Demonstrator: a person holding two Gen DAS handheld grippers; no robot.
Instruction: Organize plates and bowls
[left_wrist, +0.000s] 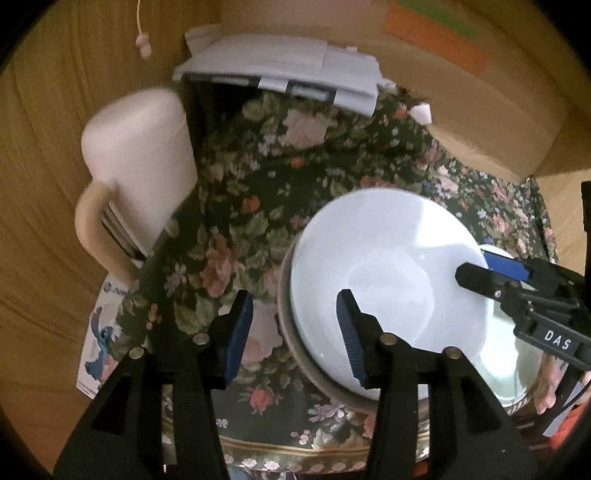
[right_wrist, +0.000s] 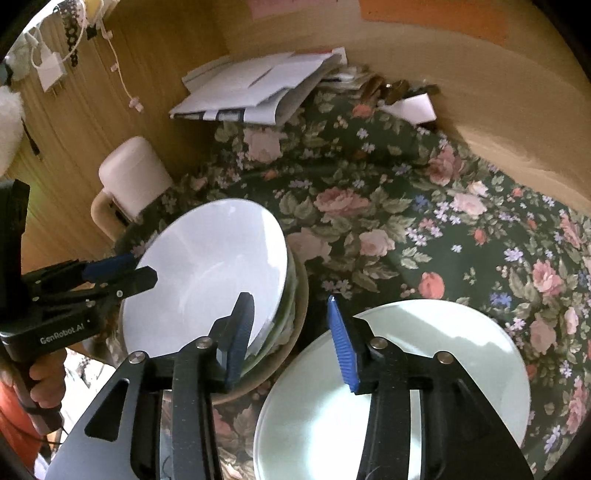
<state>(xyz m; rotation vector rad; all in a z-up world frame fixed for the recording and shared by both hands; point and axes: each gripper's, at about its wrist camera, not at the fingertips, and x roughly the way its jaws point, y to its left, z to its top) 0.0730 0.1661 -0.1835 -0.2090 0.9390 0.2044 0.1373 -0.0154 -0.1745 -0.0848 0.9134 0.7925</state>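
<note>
A white bowl (left_wrist: 388, 273) sits tilted in a stack of bowls on the floral cloth; it also shows in the right wrist view (right_wrist: 207, 269). A beige bowl (right_wrist: 291, 350) is at the bottom of that stack. A pale green plate (right_wrist: 424, 369) lies to the right of the stack. My left gripper (left_wrist: 295, 332) is open, with one finger beside the bowl's near rim and the other over the bowl. My right gripper (right_wrist: 291, 339) is open and empty, over the gap between bowl stack and plate. In the left wrist view its fingers (left_wrist: 476, 278) reach over the bowl's right rim.
A cream jug with a handle (left_wrist: 136, 177) stands at the left by the wooden wall. A pile of white papers (left_wrist: 284, 70) lies at the back. A floral cloth (right_wrist: 406, 221) covers the table. A cord hangs on the wall (right_wrist: 122, 77).
</note>
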